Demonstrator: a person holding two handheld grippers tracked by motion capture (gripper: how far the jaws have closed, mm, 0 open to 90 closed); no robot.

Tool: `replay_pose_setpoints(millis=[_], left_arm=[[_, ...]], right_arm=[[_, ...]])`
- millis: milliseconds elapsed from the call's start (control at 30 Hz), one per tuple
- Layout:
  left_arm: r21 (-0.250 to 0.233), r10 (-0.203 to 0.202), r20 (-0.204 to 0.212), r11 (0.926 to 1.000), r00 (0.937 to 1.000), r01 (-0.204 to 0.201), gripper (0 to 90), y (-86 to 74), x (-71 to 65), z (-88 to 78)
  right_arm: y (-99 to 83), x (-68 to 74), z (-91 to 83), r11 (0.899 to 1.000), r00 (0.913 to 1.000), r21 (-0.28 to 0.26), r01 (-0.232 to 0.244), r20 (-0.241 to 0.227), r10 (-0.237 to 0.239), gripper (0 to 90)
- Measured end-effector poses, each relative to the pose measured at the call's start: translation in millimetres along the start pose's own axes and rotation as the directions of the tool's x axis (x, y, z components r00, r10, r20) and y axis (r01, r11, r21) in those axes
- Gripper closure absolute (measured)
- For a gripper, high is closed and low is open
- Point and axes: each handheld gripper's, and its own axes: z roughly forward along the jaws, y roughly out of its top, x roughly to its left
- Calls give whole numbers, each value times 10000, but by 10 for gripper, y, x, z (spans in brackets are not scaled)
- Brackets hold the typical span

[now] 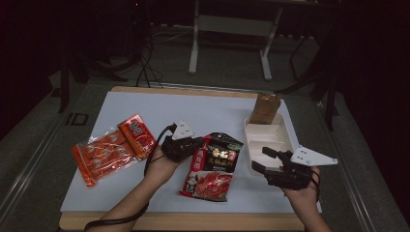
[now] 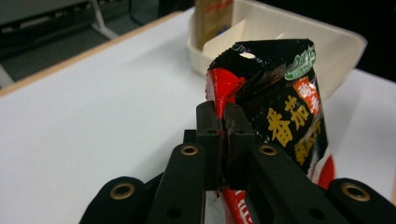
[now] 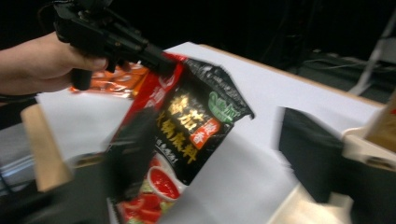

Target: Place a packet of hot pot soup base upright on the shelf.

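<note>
A black-and-red sauce packet [image 1: 215,166] lies in the middle of the white board, its upper left corner lifted. My left gripper [image 1: 202,143] is shut on that corner; in the left gripper view the jaws [image 2: 225,116] pinch the packet's [image 2: 280,107] red edge. My right gripper [image 1: 263,158] hovers at the front right by the cream tray [image 1: 270,137], open with nothing between its fingers. In the right gripper view the packet [image 3: 191,121] hangs tilted from the left gripper [image 3: 159,58], and my own jaws are blurred and stand wide apart.
A brown packet [image 1: 265,107] stands at the tray's far end. Orange-red packets [image 1: 113,147] lie at the left of the white board [image 1: 203,108]. Table legs and cables stand on the dark floor beyond.
</note>
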Motion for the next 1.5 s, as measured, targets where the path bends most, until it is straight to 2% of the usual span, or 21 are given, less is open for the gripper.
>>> replay_pose_setpoints(millis=[100,200,233,333,500,567,600,633,667,700,767,967,1033,1067,1167,1200,1233,1267,1367,1433,1500], left_arm=[[-415,350,238,9986,9991,-340,884,46,-112,-90],[-545,387,252,9978,9989,-373,884,59,-145,-123],[-840,763,260,9937,9967,-739,884,103,-222,-217],[-1187,885,487,9895,9949,-822,884,144,-237,-274],[-2057,608,1136,9779,9917,-364,883,206,-205,-323],[-2085,460,1135,9778,9925,-215,883,221,-204,-324],[-2356,353,1516,9718,9878,14,882,237,-198,-314],[-2474,361,1523,9689,9877,28,883,241,-201,-310],[-2545,275,1788,9669,9835,192,882,247,-199,-303],[-2602,336,1710,9655,9847,122,882,253,-210,-296],[-2615,323,1921,9650,9809,195,882,263,-223,-282],[-2644,311,1947,9642,9804,219,881,252,-248,-236],[-2787,283,2009,9599,9792,294,881,239,-256,-225],[-2924,83,2206,9545,9753,580,881,231,-235,-218],[-2867,-87,2360,9548,9717,782,880,238,-205,-215],[-2712,-380,2629,9560,9641,1116,880,248,-168,-216],[-2701,-441,2700,9554,9619,1196,879,250,-151,-221],[-2837,-488,2692,9504,9618,1276,880,244,-152,-230],[-2846,-538,2777,9490,9592,1356,879,258,-139,-253],[-3006,-489,2596,9450,9645,1288,878,276,-152,-279],[-3005,-466,2610,9453,9642,1270,876,289,-139,-297]], right_arm=[[9,-9,16,9999,9998,1,-143,-114,143,394],[-3,-34,19,9994,9993,-58,-341,-182,340,391],[-18,-44,28,9990,9989,-135,-416,-211,413,368],[-14,-38,48,9983,9975,-167,-565,-426,557,363],[26,-20,94,9981,9969,-227,-581,-548,568,365],[43,-17,106,9980,9964,-258,-576,-640,558,364],[81,4,128,9983,9965,-326,-480,-706,456,375],[102,15,137,9985,9967,-352,-426,-703,400,393],[124,23,149,9988,9973,-328,-376,-648,354,407],[142,29,160,9994,9984,-266,-243,-516,229,451],[156,40,180,9998,9993,-134,-132,-349,127,518],[169,38,118,9947,9986,-966,-352,-436,311,643],[203,45,101,9941,9982,-1027,-362,-506,311,673],[221,51,93,9944,9986,-1015,-293,-478,245,684],[264,53,79,9948,9981,-964,-327,-556,274,710],[299,62,67,9944,9980,-1024,-275,-598,215,737],[325,59,65,9954,9977,-915,-275,-639,217,745],[351,65,60,9960,9977,-882,-163,-668,104,752],[403,92,50,9957,9980,-915,153,-601,-208,755],[441,104,46,9946,9976,-973,355,-565,-412,760],[473,116,48,9928,9945,-898,797,-600,-853,764]])
